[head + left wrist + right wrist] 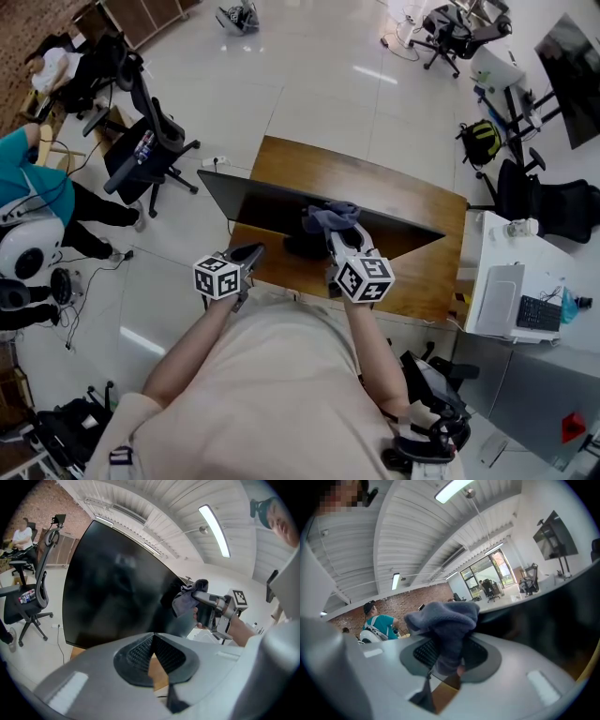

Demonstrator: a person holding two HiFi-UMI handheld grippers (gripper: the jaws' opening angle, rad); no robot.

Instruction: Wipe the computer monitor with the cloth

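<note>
A black computer monitor stands on a wooden desk, its dark screen filling the left gripper view. My right gripper is shut on a grey-blue cloth, which sits bunched at the monitor's top edge near the middle. The cloth hangs from the pinched jaws in the right gripper view, with the monitor's dark edge to the right. My left gripper hangs low in front of the screen at the left, shut with nothing in it. From there the cloth shows against the screen's right part.
A black office chair stands left of the desk, and a person in teal sits further left. A white side table with a laptop and keyboard is at the right. More chairs stand beyond it on the white tiled floor.
</note>
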